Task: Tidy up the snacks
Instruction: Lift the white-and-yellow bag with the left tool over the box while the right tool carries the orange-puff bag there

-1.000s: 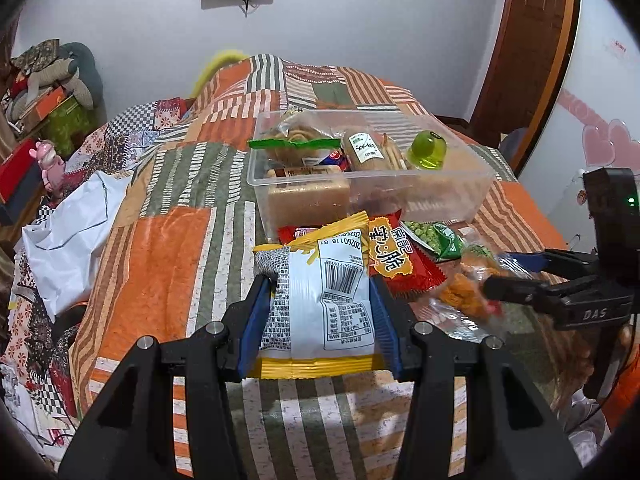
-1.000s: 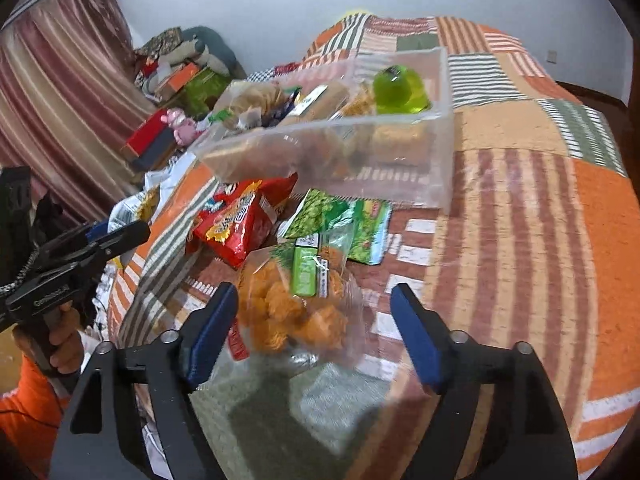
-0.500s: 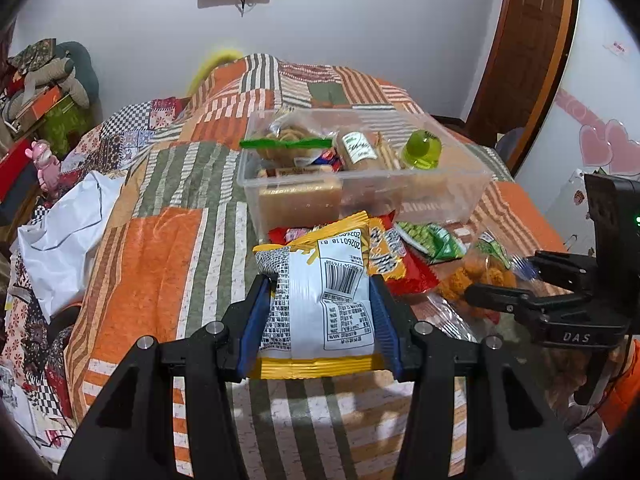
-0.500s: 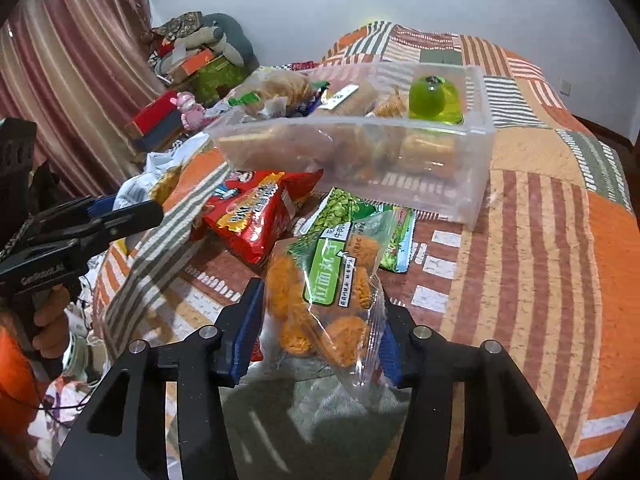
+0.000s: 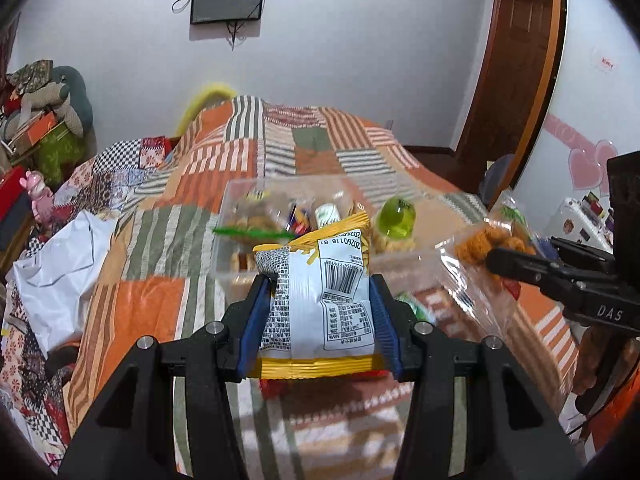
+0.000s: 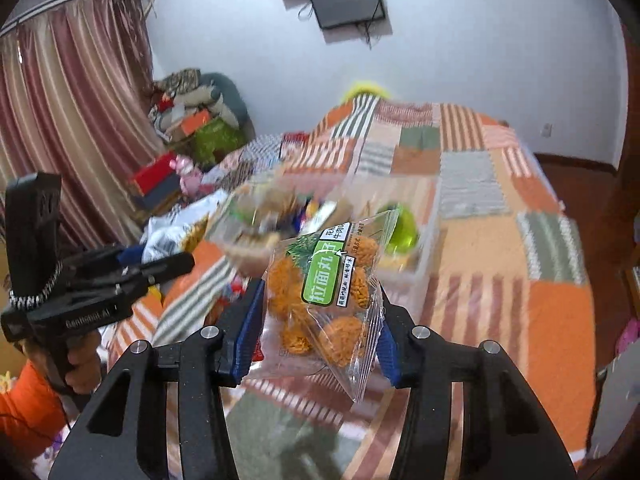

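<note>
Grippers both clamp packets, left gripper (image 5: 320, 312) on the white packet (image 5: 320, 300), right gripper (image 6: 316, 320) on the noodle-ball bag (image 6: 324, 296); carry each toward 12 o'clock, releasing over the clear box (image 5: 404, 268).

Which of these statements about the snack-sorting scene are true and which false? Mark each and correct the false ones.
1. The left gripper holds a white and yellow packet. True.
2. The right gripper is open. False: it is shut on a clear bag of orange snack balls.
3. The clear plastic box holds a green jelly cup. True.
4. The box sits on a bare wooden floor. False: it sits on a striped patchwork quilt.
</note>
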